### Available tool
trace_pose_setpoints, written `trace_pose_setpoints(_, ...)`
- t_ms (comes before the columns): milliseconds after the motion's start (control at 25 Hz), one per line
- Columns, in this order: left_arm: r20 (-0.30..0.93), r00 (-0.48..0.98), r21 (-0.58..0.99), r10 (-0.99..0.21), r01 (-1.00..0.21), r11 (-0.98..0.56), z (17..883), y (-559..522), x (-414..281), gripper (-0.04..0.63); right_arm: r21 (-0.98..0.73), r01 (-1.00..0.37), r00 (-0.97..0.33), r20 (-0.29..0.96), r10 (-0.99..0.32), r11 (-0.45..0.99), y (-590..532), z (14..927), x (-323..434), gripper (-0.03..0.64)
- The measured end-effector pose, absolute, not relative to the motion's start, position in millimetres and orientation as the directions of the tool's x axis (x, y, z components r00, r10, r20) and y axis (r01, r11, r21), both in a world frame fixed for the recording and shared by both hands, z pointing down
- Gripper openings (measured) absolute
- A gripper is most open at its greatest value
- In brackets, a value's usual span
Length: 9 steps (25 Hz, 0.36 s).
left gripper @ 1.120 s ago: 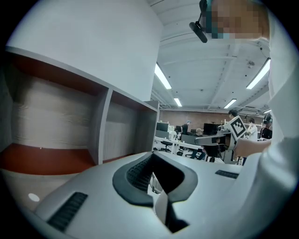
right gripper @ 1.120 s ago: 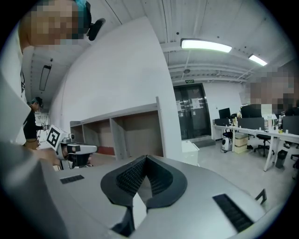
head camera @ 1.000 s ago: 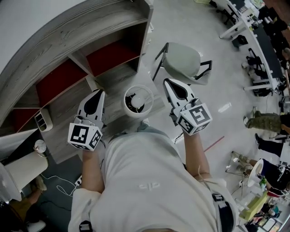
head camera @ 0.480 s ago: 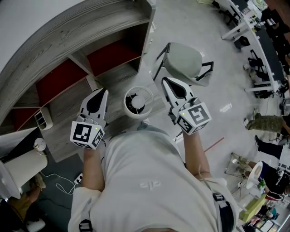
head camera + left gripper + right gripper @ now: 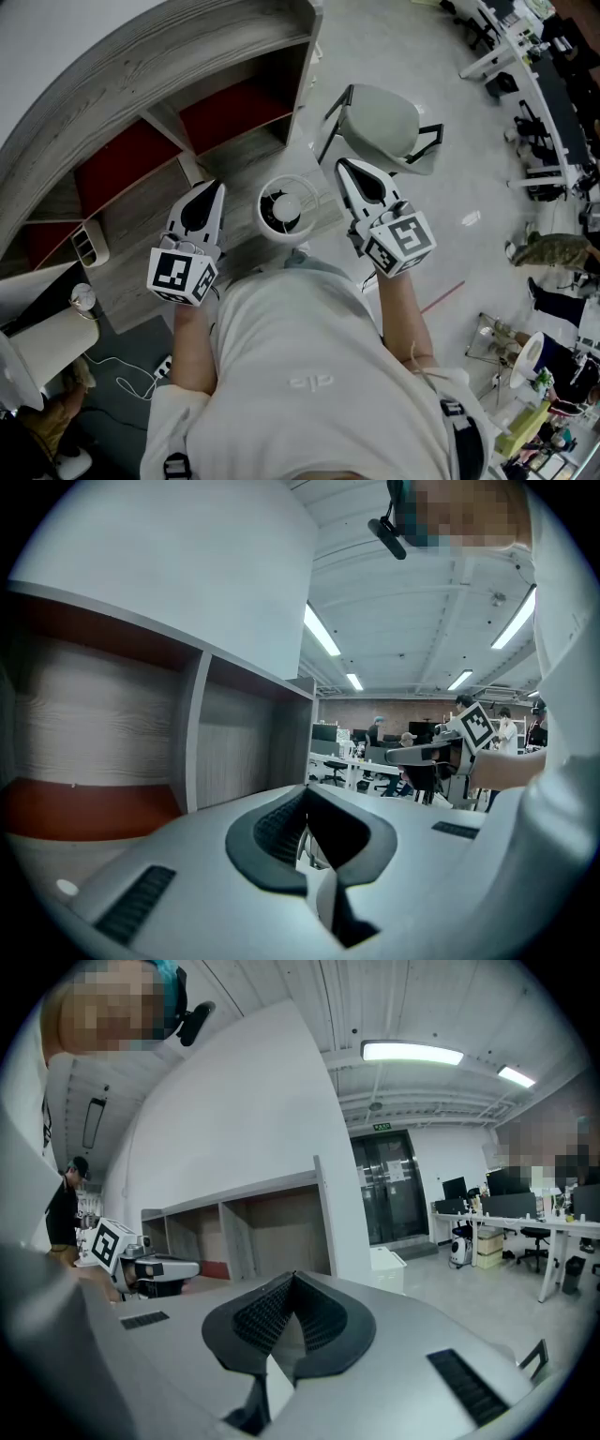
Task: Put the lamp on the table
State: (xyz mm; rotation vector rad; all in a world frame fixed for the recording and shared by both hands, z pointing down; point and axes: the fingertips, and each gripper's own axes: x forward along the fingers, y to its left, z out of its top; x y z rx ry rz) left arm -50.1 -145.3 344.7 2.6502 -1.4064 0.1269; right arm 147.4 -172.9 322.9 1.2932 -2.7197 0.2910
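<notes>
The left forearm (image 5: 190, 352) and right forearm (image 5: 405, 314) reach forward from the person's body, close to level and tipped slightly down. The left tongs (image 5: 210, 187) and right tongs (image 5: 344, 167) point the same way, toward the shelf unit (image 5: 141, 141).

Left tongs: closed, tips meeting, nothing between them. Right tongs: closed likewise, empty.

The lamp (image 5: 286, 208) stands between the two tongs and is touched by neither (a clear gap shows on each side). From above it shows a round white shade, open at the top, with a dark interior and a pale bulb at the centre. Its stem and base are hidden beneath the shade. It sits over the edge of the grey wood-grain board (image 5: 141, 244) at the shelf's foot; what it rests on cannot be made out.

A pale chair (image 5: 380, 127) stands beyond the right tongs.
</notes>
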Motion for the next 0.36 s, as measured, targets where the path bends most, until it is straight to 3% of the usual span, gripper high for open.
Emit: trace_pose_setpoints(360,0.149,0.561,0.072,-0.814,-0.827,-0.557,348.4,-142.5,-45.9,0.015,-0.113,-0.783,-0.621,0.189,-0.761,0.612,-167.2,328.1,148.0,0.029)
